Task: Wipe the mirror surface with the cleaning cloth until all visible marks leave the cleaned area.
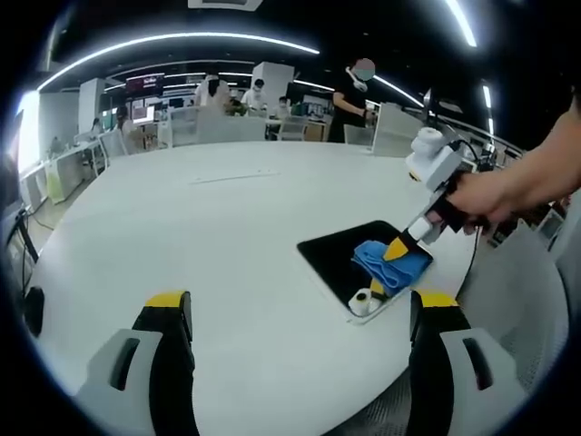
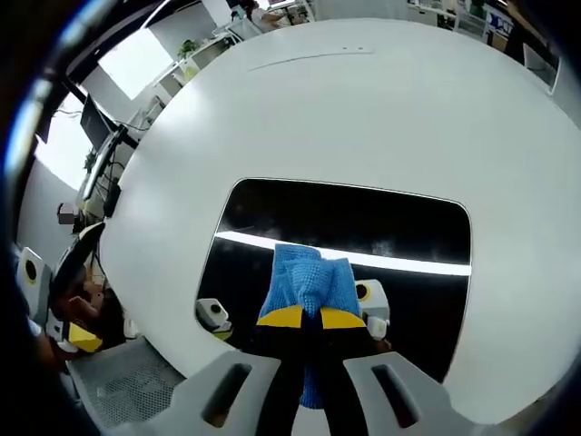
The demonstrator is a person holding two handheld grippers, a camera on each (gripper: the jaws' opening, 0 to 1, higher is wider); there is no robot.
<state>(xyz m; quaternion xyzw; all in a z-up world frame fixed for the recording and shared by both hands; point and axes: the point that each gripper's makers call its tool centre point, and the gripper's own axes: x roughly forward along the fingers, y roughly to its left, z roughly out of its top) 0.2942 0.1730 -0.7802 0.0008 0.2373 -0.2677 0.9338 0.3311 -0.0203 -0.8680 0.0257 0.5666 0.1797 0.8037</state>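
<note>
Right gripper (image 2: 303, 317) at bottom center clamps blue cleaning cloth (image 2: 307, 283) onto dark mirror (image 2: 345, 222) mid-frame; white round table (image 2: 363, 109) surrounds it; left gripper (image 2: 73, 331) at lower left edge.

You won't find any text, label, brand or number you can read here; the screens at the back of the left gripper view are too blurred.

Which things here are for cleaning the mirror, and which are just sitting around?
For the job:
- mirror, lying flat on the table
- blue cloth, pressed on the mirror
- right gripper, shut on the cloth

Just around:
- white table
- left gripper, open, above bare table
- desks and chairs far behind
</note>
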